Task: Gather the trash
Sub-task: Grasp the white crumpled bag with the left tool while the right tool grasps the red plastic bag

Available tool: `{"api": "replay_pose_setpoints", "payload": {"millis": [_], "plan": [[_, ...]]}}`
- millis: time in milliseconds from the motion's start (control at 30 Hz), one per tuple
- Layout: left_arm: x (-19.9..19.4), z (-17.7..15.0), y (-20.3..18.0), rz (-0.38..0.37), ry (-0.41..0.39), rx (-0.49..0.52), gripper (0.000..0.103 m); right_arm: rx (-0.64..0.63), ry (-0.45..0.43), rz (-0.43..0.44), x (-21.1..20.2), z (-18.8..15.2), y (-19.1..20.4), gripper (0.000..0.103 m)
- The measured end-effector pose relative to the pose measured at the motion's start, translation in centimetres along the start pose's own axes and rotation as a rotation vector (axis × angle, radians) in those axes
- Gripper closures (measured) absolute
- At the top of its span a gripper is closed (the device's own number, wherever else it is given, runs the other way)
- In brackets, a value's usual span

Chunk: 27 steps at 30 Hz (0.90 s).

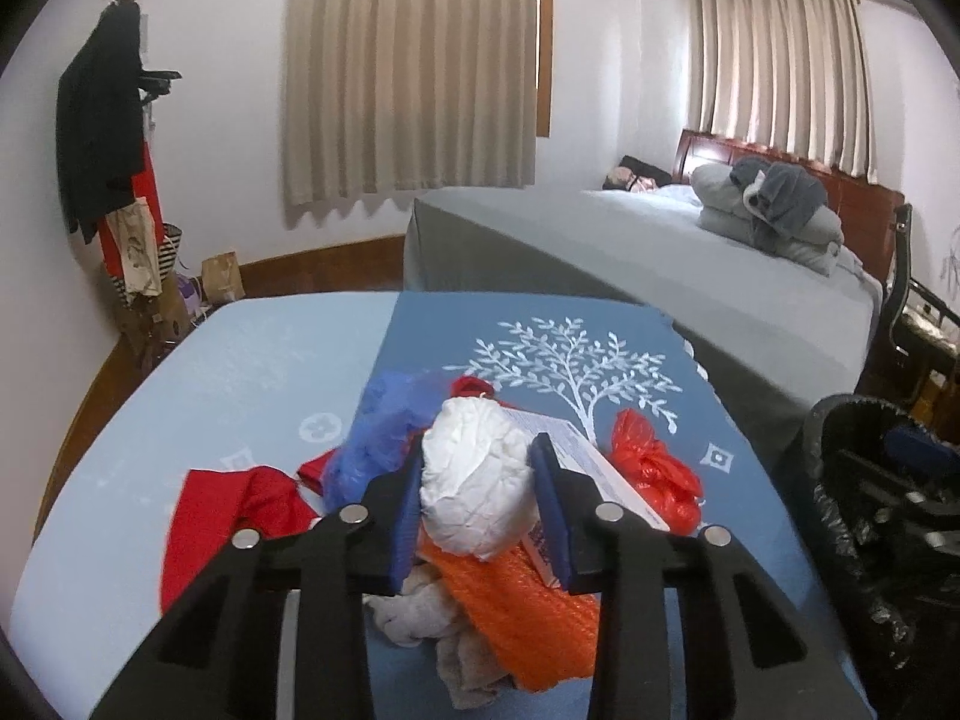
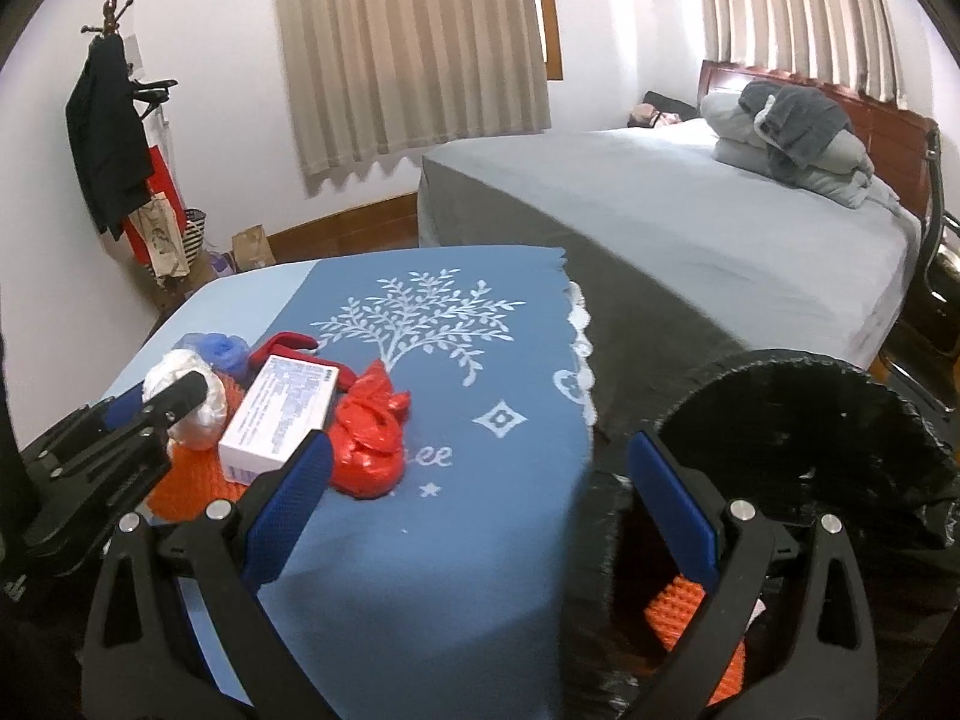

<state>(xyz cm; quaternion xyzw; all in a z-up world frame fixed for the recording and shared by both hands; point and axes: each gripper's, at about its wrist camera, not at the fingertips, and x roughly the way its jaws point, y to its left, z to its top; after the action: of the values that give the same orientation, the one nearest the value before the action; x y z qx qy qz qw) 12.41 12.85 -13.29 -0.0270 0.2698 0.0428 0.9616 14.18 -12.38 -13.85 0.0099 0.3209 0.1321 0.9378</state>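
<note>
My left gripper [image 1: 477, 468] is shut on a crumpled white paper wad [image 1: 474, 483], over a pile of trash on the blue tablecloth [image 1: 570, 324]: an orange ribbed wrap [image 1: 528, 618], a white box [image 1: 591, 468], a red plastic bag [image 1: 654, 468], a blue plastic bag [image 1: 384, 426], red cloth [image 1: 234, 504] and grey rag [image 1: 432, 630]. In the right wrist view the left gripper [image 2: 162, 402] holds the wad [image 2: 198, 414] beside the box [image 2: 279, 417] and red bag [image 2: 369, 429]. My right gripper [image 2: 480, 474] is open and empty, at the table's right edge above the black-lined trash bin [image 2: 798, 414]. Orange wrap [image 2: 678, 606] lies inside the bin.
The bin also shows at the right in the left wrist view [image 1: 870, 510]. A bed [image 2: 690, 222] with folded grey bedding [image 2: 792, 132] stands behind the table. A coat rack [image 1: 114, 138] with clothes and bags is at the far left wall.
</note>
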Motion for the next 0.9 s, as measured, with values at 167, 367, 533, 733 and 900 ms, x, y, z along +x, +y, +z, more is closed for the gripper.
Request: {"api": "replay_pose_setpoints", "payload": {"millis": [167,367,533,733,900], "plan": [[-1.2,0.2,1.6,0.025,-0.015,-0.007,0.069,-0.015,-0.003,0.019,0.8,0.1,1.2,0.007],[-0.7,0.0,2.4,0.036,0.0,-0.013,0.069,-0.026,0.041,0.025,3.6,0.0,1.9,0.021],[-0.2,-0.1,1.9,0.027,0.004,-0.011,0.069,-0.053,0.094,0.04,6.1,-0.4,2.6,0.025],[0.5,-0.2,1.9,0.018,0.011,-0.012,0.069,-0.063,0.142,0.079,8.2,-0.5,3.3,0.033],[0.7,-0.2,1.9,0.012,0.018,-0.013,0.069,-0.08,0.176,0.166,8.7,-0.6,4.2,0.051]]}}
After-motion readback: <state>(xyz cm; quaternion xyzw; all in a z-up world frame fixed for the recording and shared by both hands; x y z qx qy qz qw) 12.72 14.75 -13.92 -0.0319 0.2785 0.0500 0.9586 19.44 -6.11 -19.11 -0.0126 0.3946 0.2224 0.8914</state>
